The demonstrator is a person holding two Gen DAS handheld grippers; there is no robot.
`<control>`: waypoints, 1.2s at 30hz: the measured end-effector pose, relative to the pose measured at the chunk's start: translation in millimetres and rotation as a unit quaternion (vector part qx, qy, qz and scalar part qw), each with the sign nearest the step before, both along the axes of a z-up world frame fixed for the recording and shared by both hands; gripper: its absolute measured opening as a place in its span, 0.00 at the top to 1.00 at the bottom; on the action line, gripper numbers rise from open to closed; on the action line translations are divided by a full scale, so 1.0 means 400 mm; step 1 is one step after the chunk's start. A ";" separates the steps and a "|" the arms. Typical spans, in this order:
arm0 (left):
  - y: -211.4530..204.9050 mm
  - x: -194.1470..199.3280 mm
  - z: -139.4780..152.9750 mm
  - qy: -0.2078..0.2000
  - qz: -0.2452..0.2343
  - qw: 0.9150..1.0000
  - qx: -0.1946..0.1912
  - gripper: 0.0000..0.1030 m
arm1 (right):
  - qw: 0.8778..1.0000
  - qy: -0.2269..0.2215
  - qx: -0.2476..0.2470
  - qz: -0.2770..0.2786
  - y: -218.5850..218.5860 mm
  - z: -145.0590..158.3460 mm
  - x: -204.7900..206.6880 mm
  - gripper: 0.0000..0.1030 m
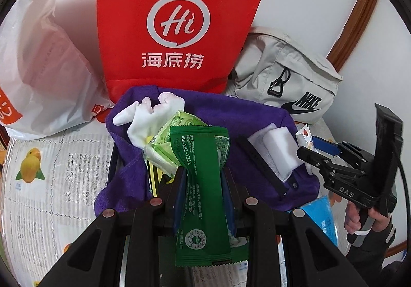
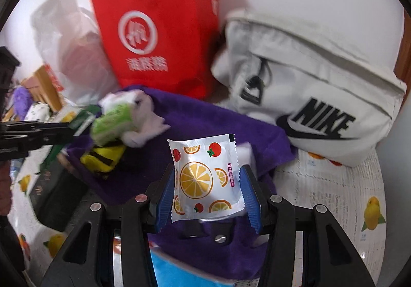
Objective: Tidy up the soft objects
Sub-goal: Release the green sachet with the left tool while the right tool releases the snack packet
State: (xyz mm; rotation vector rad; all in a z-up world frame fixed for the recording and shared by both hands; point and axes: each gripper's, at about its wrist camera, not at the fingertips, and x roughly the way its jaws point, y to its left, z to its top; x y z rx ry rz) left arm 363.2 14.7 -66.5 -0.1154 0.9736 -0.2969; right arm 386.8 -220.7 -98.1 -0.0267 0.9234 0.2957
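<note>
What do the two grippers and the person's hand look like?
Both the left gripper and the right gripper have black plastic frames with silver round bolts and blue ribbed finger pads. Seen from the side, the right one bears "DAS" lettering and a black cable. The hand wears a dark fingerless glove.

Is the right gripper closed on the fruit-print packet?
Yes, closed: the right gripper has both blue pads against the fruit-print packet, held above the purple towel.
</note>
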 end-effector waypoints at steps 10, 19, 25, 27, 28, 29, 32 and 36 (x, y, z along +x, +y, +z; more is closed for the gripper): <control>-0.021 0.041 -0.024 0.010 -0.008 1.000 -0.013 0.75 | 1.000 0.027 0.006 -0.005 -0.012 -0.056 0.046 0.51; -0.082 0.081 -0.044 0.022 -0.040 0.999 -0.011 0.75 | 0.999 0.033 0.012 -0.006 -0.020 -0.065 0.051 0.33; -0.111 0.115 -0.064 0.034 -0.046 0.998 -0.008 0.75 | 0.999 0.030 0.015 -0.006 -0.021 -0.061 0.052 0.32; -0.119 0.124 -0.072 0.037 -0.046 0.998 -0.002 0.75 | 0.999 0.028 0.015 -0.005 -0.020 -0.059 0.052 0.32; -0.123 0.127 -0.076 0.039 -0.045 0.998 0.001 0.75 | 1.000 0.027 0.015 -0.005 -0.020 -0.055 0.050 0.32; -0.126 0.131 -0.081 0.041 -0.045 0.998 0.004 0.75 | 1.000 0.026 0.015 -0.005 -0.021 -0.053 0.050 0.32; -0.134 0.141 -0.095 0.049 -0.045 0.998 0.007 0.75 | 1.000 0.024 0.018 -0.007 -0.025 -0.045 0.046 0.29; -0.143 0.153 -0.112 0.058 -0.045 0.997 0.016 0.75 | 0.999 0.022 0.023 -0.007 -0.027 -0.042 0.043 0.28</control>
